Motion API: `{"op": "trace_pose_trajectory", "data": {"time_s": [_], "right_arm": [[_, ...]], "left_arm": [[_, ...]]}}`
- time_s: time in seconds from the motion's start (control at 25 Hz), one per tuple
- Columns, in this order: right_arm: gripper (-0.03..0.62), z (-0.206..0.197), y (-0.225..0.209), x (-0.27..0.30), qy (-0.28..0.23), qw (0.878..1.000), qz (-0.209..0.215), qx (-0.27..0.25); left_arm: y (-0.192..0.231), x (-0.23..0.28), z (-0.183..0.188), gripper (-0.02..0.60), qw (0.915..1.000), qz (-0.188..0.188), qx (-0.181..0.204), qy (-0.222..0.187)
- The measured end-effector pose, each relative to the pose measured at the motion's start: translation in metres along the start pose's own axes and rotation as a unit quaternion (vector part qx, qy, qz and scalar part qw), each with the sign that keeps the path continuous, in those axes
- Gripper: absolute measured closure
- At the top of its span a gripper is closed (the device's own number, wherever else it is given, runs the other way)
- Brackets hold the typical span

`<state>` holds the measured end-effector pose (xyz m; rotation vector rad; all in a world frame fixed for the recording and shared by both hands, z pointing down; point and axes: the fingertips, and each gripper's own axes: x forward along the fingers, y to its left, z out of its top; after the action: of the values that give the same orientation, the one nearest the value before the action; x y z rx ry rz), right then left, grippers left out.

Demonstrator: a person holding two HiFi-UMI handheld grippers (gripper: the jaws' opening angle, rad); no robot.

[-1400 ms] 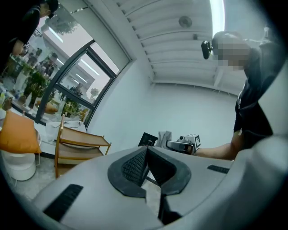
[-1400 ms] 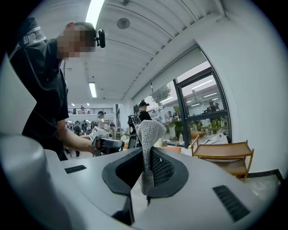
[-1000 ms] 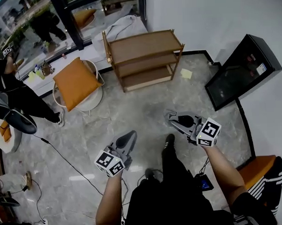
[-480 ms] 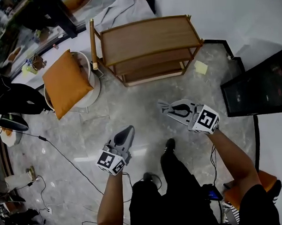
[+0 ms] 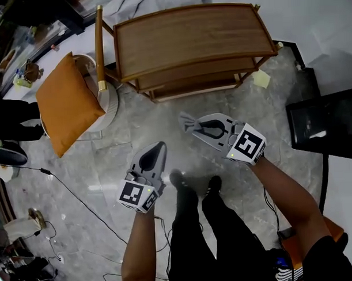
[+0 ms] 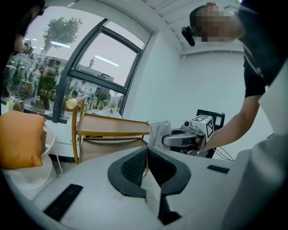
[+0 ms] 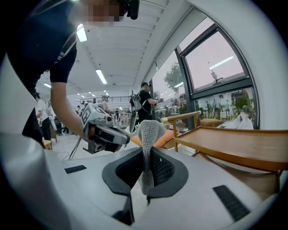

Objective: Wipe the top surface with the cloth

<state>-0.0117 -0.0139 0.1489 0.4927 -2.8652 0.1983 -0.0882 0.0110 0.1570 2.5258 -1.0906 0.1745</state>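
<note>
The grey knitted cloth is pinched in the right gripper, nearer the brown wooden shelf top stretched crosswise ahead; the left gripper is pressed together, empty.

The head view looks steeply down from above the person, well clear of the grey marbled floor. The three-tier wooden shelf unit sits at the frame's top, with both tools below it. The left gripper view rides low on the left gripper, facing along its closed jaws toward the shelf's long side and the windows. The right gripper view faces the shelf's end from just behind the right gripper jaws, so the grey knitted cloth clamped there sits very near the lens. Each gripper view catches the other gripper — and all three views share the shelf and the orange square cushion.
</note>
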Motion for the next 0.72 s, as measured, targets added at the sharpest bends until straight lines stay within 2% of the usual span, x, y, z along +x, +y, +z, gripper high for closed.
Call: {"op": "trace_pose_trajectory", "data": {"time_s": [0.28,0.48,0.6,0.72], "right_arm": [[0.560,-0.048,-0.038,0.063,0.007,0.999,-0.024,0.024],[0.560,-0.057,-0.067,0.116,-0.005,0.998,-0.043,0.037],[0.560,-0.060,-0.079,0.143,0.000,0.999,-0.040,0.026],[0.560,-0.065,-0.088,0.167,0.013,0.999,-0.028,0.008]], "left_arm": [[0.065,0.039,-0.041,0.571,0.9994,-0.020,-0.029,0.006],[0.105,0.050,-0.049,0.571,0.9988,-0.029,-0.040,0.005],[0.127,0.057,-0.050,0.570,0.9976,-0.039,-0.057,-0.010],[0.154,0.059,-0.060,0.571,0.9974,-0.024,-0.066,-0.014]]}}
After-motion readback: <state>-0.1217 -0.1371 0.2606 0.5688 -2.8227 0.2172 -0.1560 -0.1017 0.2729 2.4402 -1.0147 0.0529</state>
